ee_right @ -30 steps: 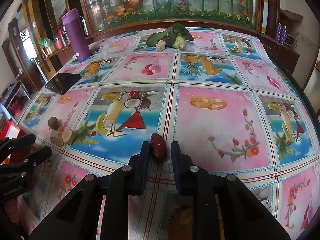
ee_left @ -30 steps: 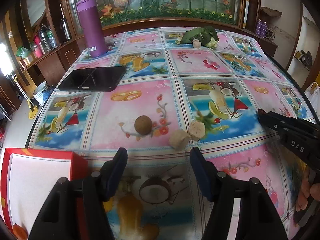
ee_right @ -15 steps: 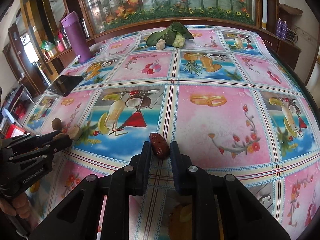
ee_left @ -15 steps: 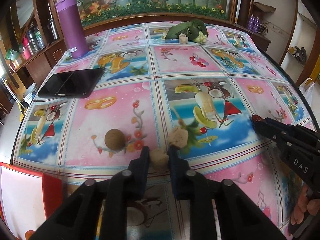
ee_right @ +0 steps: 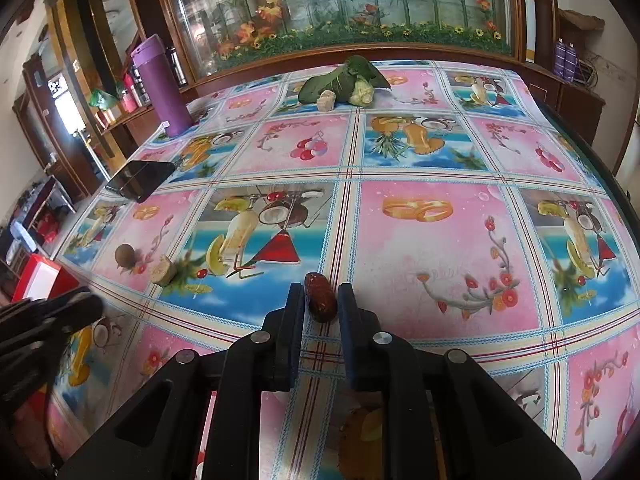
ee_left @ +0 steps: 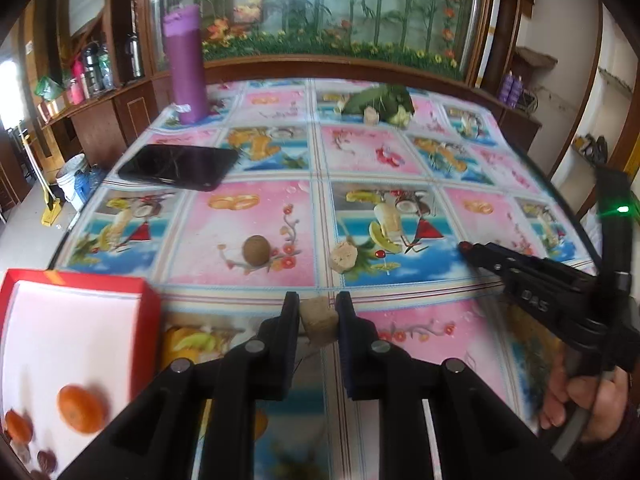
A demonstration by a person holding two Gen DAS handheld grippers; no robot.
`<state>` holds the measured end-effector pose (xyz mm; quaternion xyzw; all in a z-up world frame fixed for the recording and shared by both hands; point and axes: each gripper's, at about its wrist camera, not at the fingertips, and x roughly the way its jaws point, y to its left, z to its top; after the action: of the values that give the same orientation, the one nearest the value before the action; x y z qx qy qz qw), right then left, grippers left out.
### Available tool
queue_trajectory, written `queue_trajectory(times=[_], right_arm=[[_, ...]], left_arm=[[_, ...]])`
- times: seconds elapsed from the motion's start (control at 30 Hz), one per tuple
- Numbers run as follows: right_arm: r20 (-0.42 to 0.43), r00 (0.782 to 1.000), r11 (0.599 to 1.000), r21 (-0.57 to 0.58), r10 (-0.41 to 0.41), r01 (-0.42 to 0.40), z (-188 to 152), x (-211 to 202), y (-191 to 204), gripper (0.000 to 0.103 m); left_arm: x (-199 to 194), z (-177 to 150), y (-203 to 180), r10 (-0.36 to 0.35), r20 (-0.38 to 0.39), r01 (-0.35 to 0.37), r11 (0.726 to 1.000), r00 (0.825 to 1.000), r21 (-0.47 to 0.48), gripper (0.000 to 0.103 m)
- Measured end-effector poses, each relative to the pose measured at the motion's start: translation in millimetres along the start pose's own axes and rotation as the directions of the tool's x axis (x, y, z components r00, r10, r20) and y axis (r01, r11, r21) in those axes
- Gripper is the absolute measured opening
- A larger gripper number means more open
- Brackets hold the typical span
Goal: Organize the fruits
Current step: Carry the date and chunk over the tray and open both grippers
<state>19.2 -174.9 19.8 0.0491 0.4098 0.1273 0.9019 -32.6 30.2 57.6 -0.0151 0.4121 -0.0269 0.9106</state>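
My left gripper [ee_left: 318, 312] is shut on a tan fruit chunk [ee_left: 318, 320] and holds it above the table's near edge, right of a red box [ee_left: 60, 344] with a white inside holding oranges [ee_left: 82, 408]. A second tan chunk [ee_left: 343, 255] and a round brown fruit [ee_left: 256, 249] lie on the table beyond. My right gripper [ee_right: 321, 300] is shut on a dark red date [ee_right: 320, 298] near the table; it shows at the right of the left wrist view [ee_left: 464, 246]. The left gripper shows blurred in the right wrist view [ee_right: 52, 312].
A black phone [ee_left: 178, 166] lies at the left, a purple bottle [ee_left: 186, 64] behind it. Green leafy vegetables [ee_right: 348, 78] with a tan chunk [ee_right: 326, 101] sit at the far edge. The fruit-print tablecloth [ee_right: 420, 184] covers the table.
My left gripper closed on the nearer tan chunk, then drew back and left toward the red box with it. My right gripper stays shut on the date.
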Motion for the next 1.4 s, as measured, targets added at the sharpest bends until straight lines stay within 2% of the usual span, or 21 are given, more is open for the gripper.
queue_trajectory(times=[0.13,0.23,0.3,0.37,0.53,0.67,0.8,1.0,1.2,1.4], right_arm=[[0.017,1.000,1.000,-0.017,0.000,0.001,-2,-4,5,0.016],[0.030,0.999,0.999,-0.018,0.033,-0.033,-4,-9,13,0.016],[0.051,0.998,0.999,-0.032,0.045,-0.043,-5,-16,24,0.016],[0.059,0.994,0.996,-0.033,0.090,-0.089,-7,-22,39,0.016],[0.021,0.976,0.973,-0.086,0.218,-0.216,-12,-23,104,0.016],[-0.035,0.947,0.933,-0.166,0.319,-0.320,-5,-23,172,0.016],[-0.101,0.913,0.889,-0.210,0.395,-0.408,5,-19,231,0.016],[-0.212,0.889,0.856,-0.251,0.407,-0.452,1,4,296,0.016],[-0.292,0.887,0.862,-0.262,0.358,-0.434,-10,29,331,0.016],[-0.321,0.894,0.868,-0.285,0.314,-0.407,-17,38,340,0.016]], left_arm=[[-41,-11,21,0.010,0.056,-0.008,0.999,0.998,-0.038,0.021],[-68,-21,48,0.029,0.082,-0.022,0.996,0.996,-0.084,0.021],[-80,-27,69,0.053,0.082,-0.044,0.993,0.995,-0.112,0.020],[-89,-33,92,0.087,0.076,-0.076,0.988,0.993,-0.136,0.020],[-99,-38,151,0.180,0.042,-0.169,0.967,0.983,-0.188,0.020],[-98,-33,192,0.230,0.017,-0.222,0.952,0.973,-0.209,0.020],[-85,-29,229,0.236,-0.034,-0.237,0.939,0.971,-0.249,0.020],[-64,-34,251,0.245,-0.098,-0.262,0.931,0.964,-0.252,0.020],[-45,-44,259,0.255,-0.162,-0.288,0.928,0.953,-0.235,0.020],[-34,-53,266,0.266,-0.202,-0.309,0.925,0.943,-0.222,0.020]])
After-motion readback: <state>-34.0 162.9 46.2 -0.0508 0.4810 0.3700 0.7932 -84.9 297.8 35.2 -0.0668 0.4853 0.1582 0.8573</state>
